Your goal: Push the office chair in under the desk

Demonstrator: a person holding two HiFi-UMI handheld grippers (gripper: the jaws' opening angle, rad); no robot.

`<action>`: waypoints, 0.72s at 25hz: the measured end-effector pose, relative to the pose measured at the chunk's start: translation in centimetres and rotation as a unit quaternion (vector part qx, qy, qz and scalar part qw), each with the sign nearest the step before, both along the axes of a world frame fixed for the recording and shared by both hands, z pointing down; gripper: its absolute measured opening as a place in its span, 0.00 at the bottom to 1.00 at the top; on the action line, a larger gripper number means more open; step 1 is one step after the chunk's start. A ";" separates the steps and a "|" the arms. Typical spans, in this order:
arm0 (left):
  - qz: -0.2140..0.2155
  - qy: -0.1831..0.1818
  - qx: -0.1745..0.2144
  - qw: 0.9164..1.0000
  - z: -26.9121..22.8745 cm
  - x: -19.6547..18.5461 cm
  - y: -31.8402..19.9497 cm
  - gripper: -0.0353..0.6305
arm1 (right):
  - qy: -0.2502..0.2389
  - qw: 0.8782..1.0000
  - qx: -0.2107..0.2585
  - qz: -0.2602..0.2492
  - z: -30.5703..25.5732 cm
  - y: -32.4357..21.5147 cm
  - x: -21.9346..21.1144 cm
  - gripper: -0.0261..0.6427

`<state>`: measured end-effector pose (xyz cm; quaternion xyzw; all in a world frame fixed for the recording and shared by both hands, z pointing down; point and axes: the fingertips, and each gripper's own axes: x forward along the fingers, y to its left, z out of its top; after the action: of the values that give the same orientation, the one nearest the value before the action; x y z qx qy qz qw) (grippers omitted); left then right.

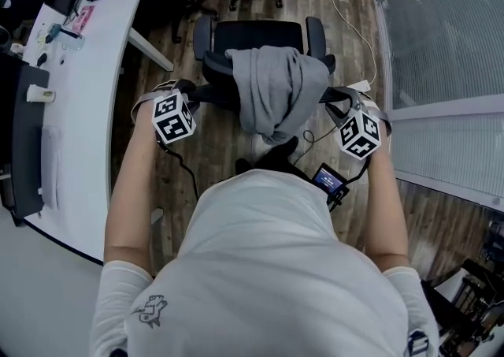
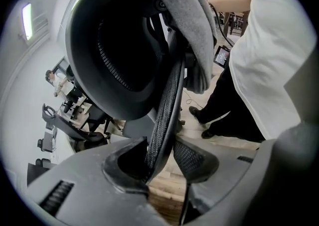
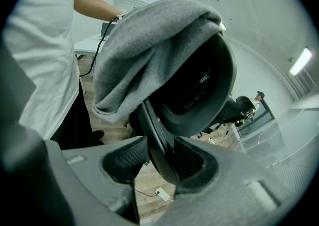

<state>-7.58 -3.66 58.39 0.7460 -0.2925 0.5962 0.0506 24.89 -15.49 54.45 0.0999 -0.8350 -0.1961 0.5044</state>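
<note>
- The person [image 1: 268,269] is standing over the scene, both forearms reaching forward to the chair's back.
- The left hand-held gripper [image 2: 162,152] is clamping the mesh edge of the backrest [image 2: 167,100], which is running up between its jaws.
- The right hand-held gripper [image 3: 159,155] is gripping the opposite edge of the same backrest, the black rim sitting between its two pads.
- A grey garment [image 1: 276,87] is hanging over the top of the backrest, between the two grippers.
- The office chair [image 1: 260,36] is standing on the wooden floor [image 1: 220,158], just in front of the person, its seat and armrests pointing away.
- The white surface [image 1: 102,72] is lying to the chair's left, and the chair is beside it, not under it.
- A glass partition [image 1: 449,32] is running along the right side.
</note>
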 end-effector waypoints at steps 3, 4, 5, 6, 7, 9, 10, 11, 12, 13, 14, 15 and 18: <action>-0.017 0.002 -0.002 1.000 0.0 -1.4 1.9 0.30 | 0.004 1.000 0.000 -0.014 0.0 0.7 -1.9 0.27; -0.022 0.003 -0.001 1.000 -0.1 -1.8 2.4 0.30 | 0.004 1.000 -0.001 -0.019 0.0 0.9 -2.5 0.27; -0.027 0.003 0.000 1.000 -0.1 -2.2 3.0 0.30 | 0.005 1.000 -0.001 -0.024 -0.1 1.1 -3.0 0.27; -0.032 0.004 0.001 0.999 -0.2 -2.6 3.6 0.30 | 0.005 1.000 -0.002 -0.029 -0.1 1.3 -3.6 0.28; -0.037 0.004 0.001 0.999 -0.2 -3.0 4.2 0.29 | 0.004 0.999 -0.003 -0.033 -0.2 1.6 -4.1 0.28; -0.048 0.005 0.001 0.999 -0.2 -3.7 5.5 0.29 | 0.004 0.999 -0.004 -0.040 -0.1 2.1 -5.2 0.28; -0.054 0.005 0.001 0.999 -0.3 -3.9 6.2 0.29 | 0.004 0.999 -0.004 -0.044 0.0 2.3 -5.6 0.28; -0.060 0.005 0.000 0.998 -0.3 -4.2 6.8 0.29 | 0.004 0.999 -0.004 -0.049 -0.1 2.6 -6.1 0.28; -0.066 0.006 0.000 0.998 -0.4 -4.4 7.4 0.30 | 0.005 0.999 -0.004 -0.054 -0.2 2.9 -6.6 0.28; -0.071 0.007 0.001 0.997 -0.5 -4.8 8.1 0.30 | 0.005 0.998 -0.003 -0.060 -0.3 3.1 -7.1 0.28; -0.077 0.009 0.003 0.997 -0.6 -5.1 8.7 0.29 | 0.006 0.998 -0.003 -0.066 -0.4 3.4 -7.7 0.28; -0.082 0.010 0.005 0.997 -0.6 -5.5 9.4 0.29 | 0.007 0.997 -0.004 -0.072 -0.4 3.7 -8.3 0.28; -0.096 0.012 0.010 0.995 -0.5 -6.7 11.7 0.29 | 0.007 0.996 -0.003 -0.087 -0.4 5.0 -10.0 0.28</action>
<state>-14.27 8.02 57.85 0.7218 -0.3679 0.5769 0.1040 14.84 -10.46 54.09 0.0235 -0.8378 -0.2373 0.4911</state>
